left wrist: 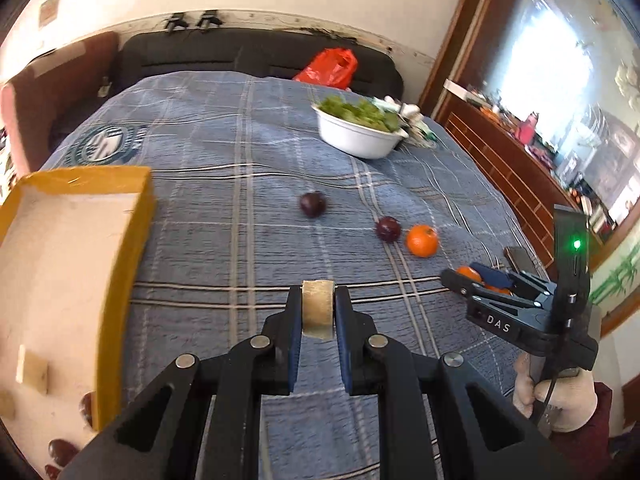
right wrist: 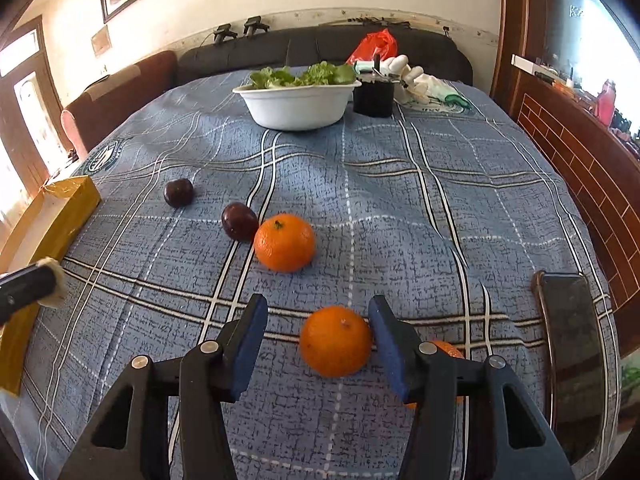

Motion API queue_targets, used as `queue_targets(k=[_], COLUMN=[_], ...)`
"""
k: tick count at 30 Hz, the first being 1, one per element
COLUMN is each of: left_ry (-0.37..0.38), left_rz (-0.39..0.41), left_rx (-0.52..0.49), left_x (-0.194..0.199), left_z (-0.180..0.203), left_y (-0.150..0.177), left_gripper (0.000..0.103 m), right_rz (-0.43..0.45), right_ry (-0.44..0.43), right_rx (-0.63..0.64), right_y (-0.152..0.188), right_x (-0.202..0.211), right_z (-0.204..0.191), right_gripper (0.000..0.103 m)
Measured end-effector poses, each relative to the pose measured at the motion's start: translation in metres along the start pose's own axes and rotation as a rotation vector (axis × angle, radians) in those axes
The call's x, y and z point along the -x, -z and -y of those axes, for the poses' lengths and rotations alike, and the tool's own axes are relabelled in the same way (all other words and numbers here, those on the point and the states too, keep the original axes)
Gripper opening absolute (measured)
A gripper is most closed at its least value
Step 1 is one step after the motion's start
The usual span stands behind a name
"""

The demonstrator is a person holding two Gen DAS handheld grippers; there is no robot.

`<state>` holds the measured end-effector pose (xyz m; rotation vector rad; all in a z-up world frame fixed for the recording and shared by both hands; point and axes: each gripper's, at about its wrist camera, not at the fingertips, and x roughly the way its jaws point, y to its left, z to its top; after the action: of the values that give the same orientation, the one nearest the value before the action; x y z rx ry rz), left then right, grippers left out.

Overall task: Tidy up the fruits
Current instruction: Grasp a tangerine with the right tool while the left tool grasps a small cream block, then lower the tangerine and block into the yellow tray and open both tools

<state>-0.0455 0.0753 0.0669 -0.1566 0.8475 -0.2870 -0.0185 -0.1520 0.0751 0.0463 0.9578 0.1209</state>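
Note:
My left gripper (left wrist: 318, 290) is shut on a pale tan block (left wrist: 317, 312), held above the checked blue cloth just right of the yellow box (left wrist: 120, 260). Dark plums (left wrist: 60, 452) lie in the box's near corner. My right gripper (right wrist: 319, 302) is open around an orange (right wrist: 335, 340) on the cloth. The fruit sits close to the right pad and well apart from the left one. Another orange (right wrist: 446, 349) is partly hidden behind the right finger. A third orange (right wrist: 284, 242) and two plums (right wrist: 239, 221) (right wrist: 178, 192) lie further out.
A white bowl of salad leaves (right wrist: 296, 104), a black cup (right wrist: 374, 98) and white gloves (right wrist: 404, 68) stand at the far side, with a red bag (left wrist: 330, 66) behind. A phone (right wrist: 572, 352) lies at the right edge. A gloved hand (left wrist: 560, 396) holds the right gripper.

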Motion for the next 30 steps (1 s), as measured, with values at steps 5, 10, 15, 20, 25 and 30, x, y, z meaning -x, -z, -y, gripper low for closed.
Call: queue_targets(k=[5,10,15,20,25,30], left_ry=[-0.02,-0.064,-0.113,-0.165,-0.232,-0.28], left_rz=[0.05,0.094,0.147,0.195,0.2,0.163], left_rx=[0.085,0.148,0.225,0.335,0.437,0.478], left_x=[0.029,0.054,0.084,0.111,0.126,0.123], left_z=[-0.036,-0.07,-0.11,-0.158,-0.202,-0.234], left_y=[0.009,0.016,0.023,0.033,0.046,0.05], left_gripper=[0.015,0.015,0.015,0.015,0.015,0.015], right_rz=[-0.054,-0.073,-0.054,-0.046,-0.091,-0.117], right_ry=[0.042,-0.025,-0.209,-0.381,-0.527,-0.535], right_rx=[0.039,-0.042,-0.141,-0.065,0.065,0.246], right_y=[0.009,0.015,0.007,-0.005,-0.009,0.0], right_x=[0.001,0.008,0.034,0.056,0.054,0.048], right_z=[-0.007,0.0,-0.009,-0.081,-0.184,-0.281], right_gripper=[0.038,0.037,0.038,0.038,0.039,0.039])
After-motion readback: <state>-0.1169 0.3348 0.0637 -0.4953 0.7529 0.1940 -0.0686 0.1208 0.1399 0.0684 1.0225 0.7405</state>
